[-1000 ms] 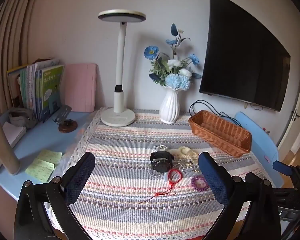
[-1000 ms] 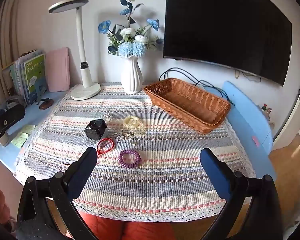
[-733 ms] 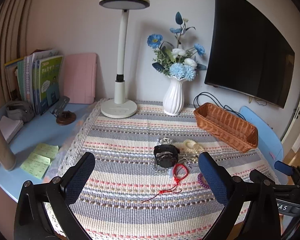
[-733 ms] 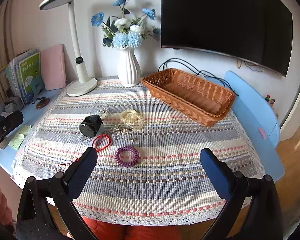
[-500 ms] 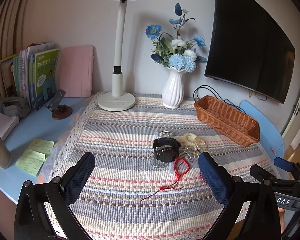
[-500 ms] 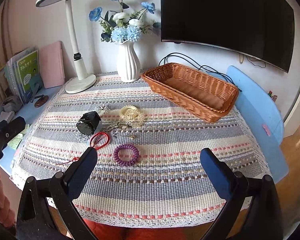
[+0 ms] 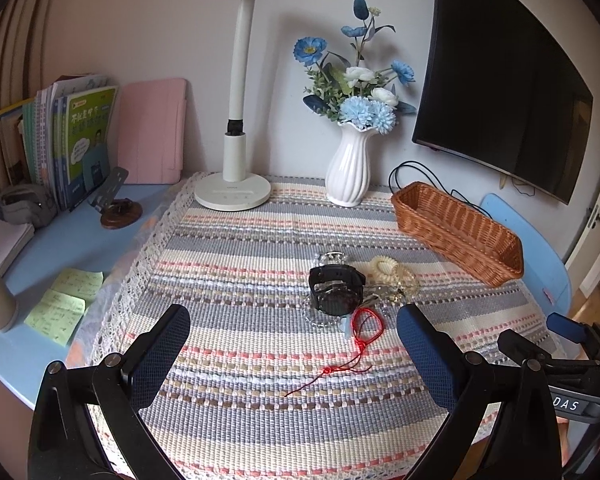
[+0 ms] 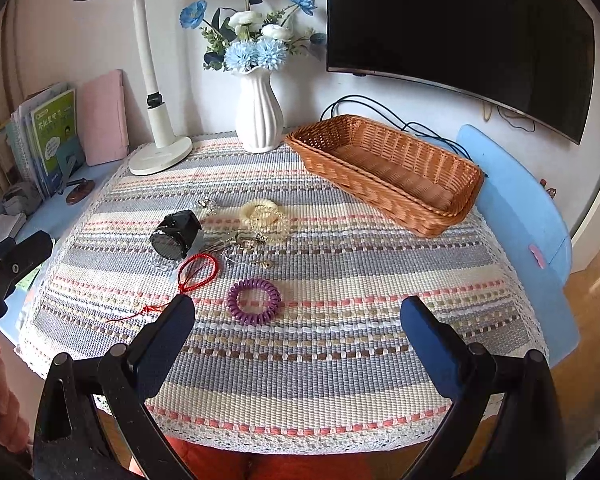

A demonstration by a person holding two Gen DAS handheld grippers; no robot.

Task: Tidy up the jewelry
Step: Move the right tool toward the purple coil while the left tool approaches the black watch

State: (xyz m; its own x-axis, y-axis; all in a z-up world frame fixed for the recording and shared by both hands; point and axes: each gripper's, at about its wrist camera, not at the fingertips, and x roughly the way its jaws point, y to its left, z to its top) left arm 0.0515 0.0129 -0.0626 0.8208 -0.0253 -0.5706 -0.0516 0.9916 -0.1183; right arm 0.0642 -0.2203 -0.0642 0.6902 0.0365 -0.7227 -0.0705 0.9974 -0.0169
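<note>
Nothing is picked up yet: this looks like the approach before a first grasp. Both the left tongs (image 7: 292, 356) and the right tongs (image 8: 298, 332) stand wide and hold nothing, hovering over the near edge of the bench (image 8: 512, 216).

The jewelry lies in a loose cluster at mid-bench, left of centre: a black watch (image 8: 175, 235), a red cord (image 8: 198, 268) just beside it, a purple coil (image 8: 253, 301) nearer the front edge, and a cream bracelet (image 8: 265, 217) behind, with small metal pieces between them. The basket (image 8: 384, 168) sits empty toward the far right corner, well apart from the cluster.

The likely next move is to lower one pair of tongs onto an outlying piece; the coil lies apart from the rest. The front half of the cloth (image 8: 340, 364) is bare, giving free room to descend. The vase (image 8: 259, 114) and lamp (image 8: 156, 80) stand along the far edge, near the basket's left end.
</note>
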